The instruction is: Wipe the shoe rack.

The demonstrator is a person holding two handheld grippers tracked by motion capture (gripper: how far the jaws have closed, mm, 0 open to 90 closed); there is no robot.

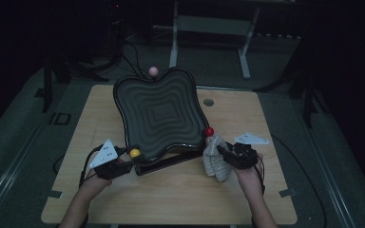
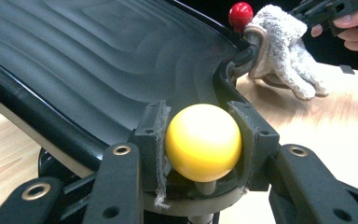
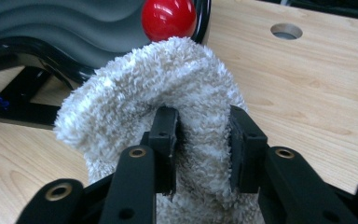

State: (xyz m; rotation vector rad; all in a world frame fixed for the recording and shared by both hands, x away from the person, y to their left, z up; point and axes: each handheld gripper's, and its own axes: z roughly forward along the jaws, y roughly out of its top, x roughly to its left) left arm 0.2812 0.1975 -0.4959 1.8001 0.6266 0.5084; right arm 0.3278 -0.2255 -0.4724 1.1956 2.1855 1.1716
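A black wavy tray [image 1: 123,92] stands tilted on the wooden table, with ball knobs at its corners. My left gripper [image 1: 131,156] is shut on the yellow ball [image 2: 203,142] at the tray's near corner, one pad pressed against each side. A red ball [image 1: 209,131] sits at the right corner and a pink ball [image 1: 153,71] at the far one. My right gripper [image 3: 204,140] is shut on a fluffy off-white cloth [image 3: 168,79], bunched just below the red ball [image 3: 168,18] and touching the tray's rim. The cloth [image 1: 214,161] hangs down onto the table.
The tray rests on a black stand [image 1: 164,164] near the table's front. A round hole [image 1: 208,102] is in the tabletop right of the tray. Bare wood [image 1: 180,194] lies in front of both hands. A metal frame [image 1: 209,26] stands behind the table in the dark.
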